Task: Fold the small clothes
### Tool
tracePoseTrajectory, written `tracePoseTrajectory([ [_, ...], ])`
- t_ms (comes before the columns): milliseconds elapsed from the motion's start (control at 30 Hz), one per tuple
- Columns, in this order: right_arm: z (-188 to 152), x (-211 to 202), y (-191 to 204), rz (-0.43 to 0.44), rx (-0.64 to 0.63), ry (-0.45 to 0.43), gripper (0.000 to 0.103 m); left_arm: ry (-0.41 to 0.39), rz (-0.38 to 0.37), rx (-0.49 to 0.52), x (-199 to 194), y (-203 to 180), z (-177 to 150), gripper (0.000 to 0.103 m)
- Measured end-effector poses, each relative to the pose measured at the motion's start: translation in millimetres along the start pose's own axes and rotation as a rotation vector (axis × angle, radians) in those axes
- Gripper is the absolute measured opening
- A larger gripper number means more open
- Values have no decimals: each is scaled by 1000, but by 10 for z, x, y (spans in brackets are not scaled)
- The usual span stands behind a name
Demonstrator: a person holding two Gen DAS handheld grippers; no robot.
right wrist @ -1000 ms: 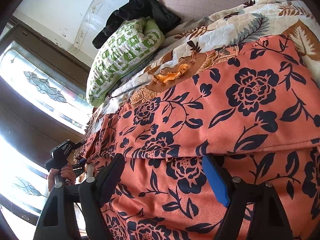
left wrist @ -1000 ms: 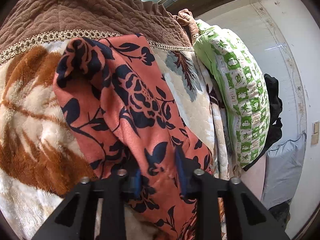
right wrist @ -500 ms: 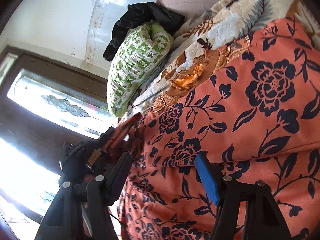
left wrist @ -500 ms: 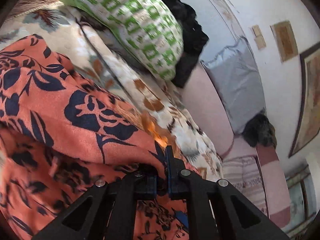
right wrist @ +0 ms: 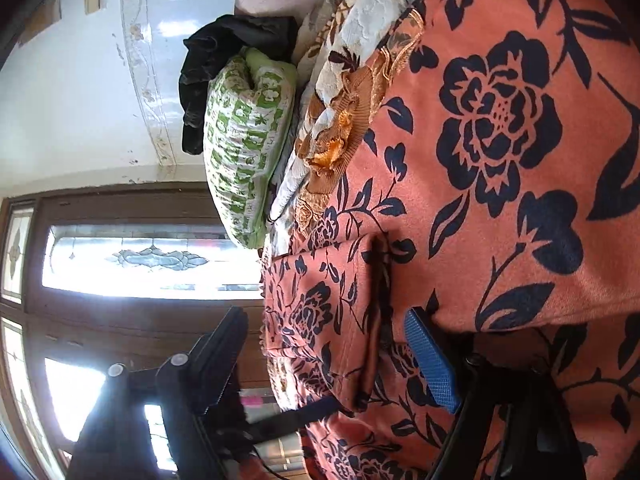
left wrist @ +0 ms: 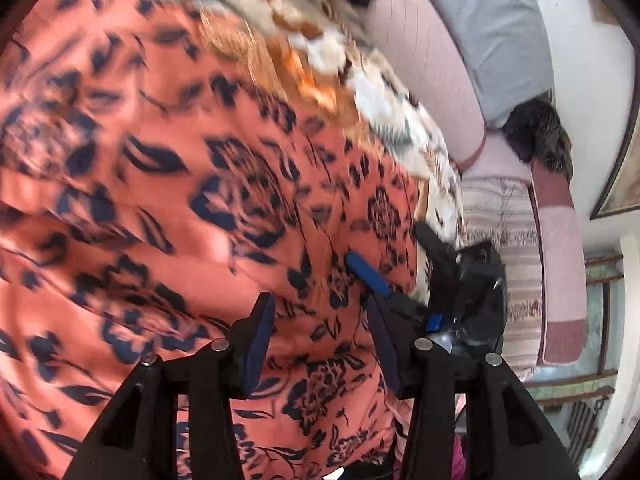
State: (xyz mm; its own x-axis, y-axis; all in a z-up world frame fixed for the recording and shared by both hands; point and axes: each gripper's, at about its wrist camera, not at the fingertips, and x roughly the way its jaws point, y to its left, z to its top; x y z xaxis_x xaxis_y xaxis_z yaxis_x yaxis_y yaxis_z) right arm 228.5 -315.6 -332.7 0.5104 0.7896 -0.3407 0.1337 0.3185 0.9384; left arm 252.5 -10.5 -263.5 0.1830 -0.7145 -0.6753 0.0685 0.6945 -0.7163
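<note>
A salmon-orange garment with dark navy flowers (left wrist: 168, 184) lies spread on a quilted bed cover and fills most of both views (right wrist: 500, 128). A folded flap of it (right wrist: 332, 320) lies between the right gripper's fingers. My left gripper (left wrist: 320, 332) is open just above the cloth, holding nothing. My right gripper (right wrist: 332, 344) is open, its blue-padded finger (right wrist: 430, 360) resting against the cloth. The right gripper also shows in the left wrist view (left wrist: 448, 280) at the garment's right edge.
The floral quilt (right wrist: 352, 32) covers the bed. A green-and-white pillow (right wrist: 244, 140) and a black garment (right wrist: 224, 56) lie by the wall. A grey pillow (left wrist: 500, 28) and a dark bundle (left wrist: 540, 136) sit on a pink sofa back (left wrist: 424, 52). A window (right wrist: 132, 256) is at the left.
My left gripper swung across, carried the cloth edge over and opened, letting go of it. The garment now has a folded flap. My right gripper stayed open and rotated.
</note>
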Motion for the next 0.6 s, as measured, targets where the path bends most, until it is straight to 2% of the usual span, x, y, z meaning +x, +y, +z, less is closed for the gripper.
tracePoseTrajectory([
  [33, -20, 6, 44, -23, -28, -4, 81, -91, 49, 8, -196, 62, 53, 55],
  [67, -42, 12, 94, -53, -59, -14, 79, -189, 134, 10, -380, 143, 104, 60],
  [133, -82, 20, 207, -112, -134, -40, 78, -364, 343, -10, -675, 345, 177, 62],
  [200, -118, 62, 317, -149, -204, -48, 75, -467, 464, -61, -881, 608, 238, 62],
  [233, -129, 91, 357, -182, -233, -60, 74, -494, 488, -98, -975, 771, 274, 62],
  [333, -135, 200, 408, -332, -317, -127, 74, -530, 479, -175, -1126, 1143, 368, 62],
  [467, -136, 477, 475, -441, -361, -156, 73, -504, 493, -143, -932, 1233, 490, 62],
  [500, -172, 551, 531, -458, -389, -148, 68, -501, 511, -118, -888, 1177, 494, 62],
  [567, -246, 733, 584, -483, -430, -95, 23, -485, 521, -87, -825, 1082, 500, 62],
  [600, -275, 814, 599, -508, -450, -75, 22, -481, 505, -84, -839, 1086, 491, 62],
])
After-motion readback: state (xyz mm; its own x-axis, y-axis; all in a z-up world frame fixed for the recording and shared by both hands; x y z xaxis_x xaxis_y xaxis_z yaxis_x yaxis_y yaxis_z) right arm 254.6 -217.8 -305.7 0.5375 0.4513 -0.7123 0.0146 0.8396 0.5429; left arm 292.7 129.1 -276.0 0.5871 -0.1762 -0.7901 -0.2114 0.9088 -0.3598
